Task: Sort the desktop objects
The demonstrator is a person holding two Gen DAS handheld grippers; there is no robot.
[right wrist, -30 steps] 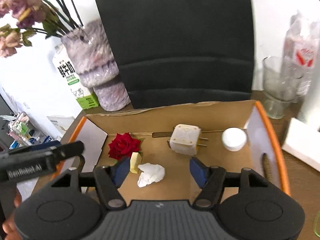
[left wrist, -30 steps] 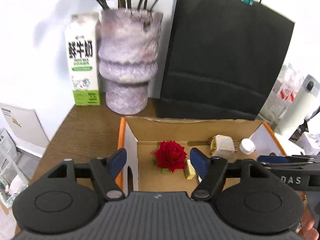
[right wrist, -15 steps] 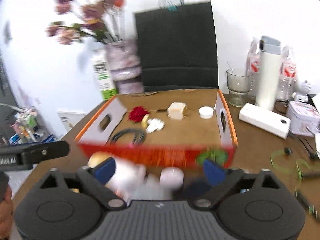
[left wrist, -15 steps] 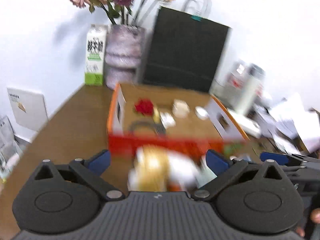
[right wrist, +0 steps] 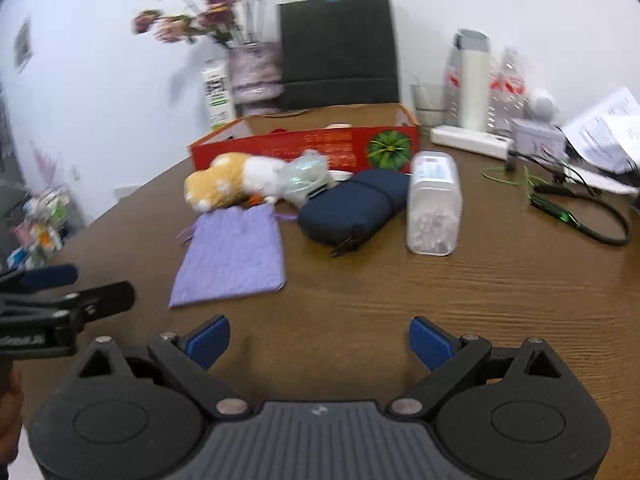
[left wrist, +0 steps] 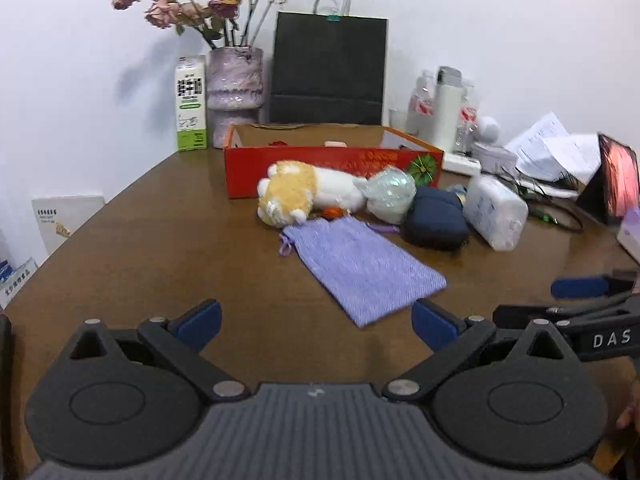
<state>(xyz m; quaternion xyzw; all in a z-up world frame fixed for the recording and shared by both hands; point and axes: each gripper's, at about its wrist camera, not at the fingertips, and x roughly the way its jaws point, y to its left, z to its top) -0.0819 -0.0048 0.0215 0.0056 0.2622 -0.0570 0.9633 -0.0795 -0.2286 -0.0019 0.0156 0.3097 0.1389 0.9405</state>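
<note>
Purple pouch (left wrist: pixel 362 268): lying flat on desk (left wrist: pixel 160 248), ahead of both grippers, long axis running away toward red box (left wrist: pixel 332 160). Left gripper (left wrist: pixel 316 320) sitting nearer, jaws spread, empty. Right gripper (right wrist: pixel 319 338) likewise gaping, holding nothing.

Both wide apart and empty — the left gripper (left wrist: pixel 316 320) low in the frame, the right gripper (right wrist: pixel 319 338) likewise, level beside it.

A milk carton (left wrist: pixel 191 109), a vase of dried roses (left wrist: pixel 235 92) and a black paper bag (left wrist: pixel 329 68) stand against the wall.
</note>
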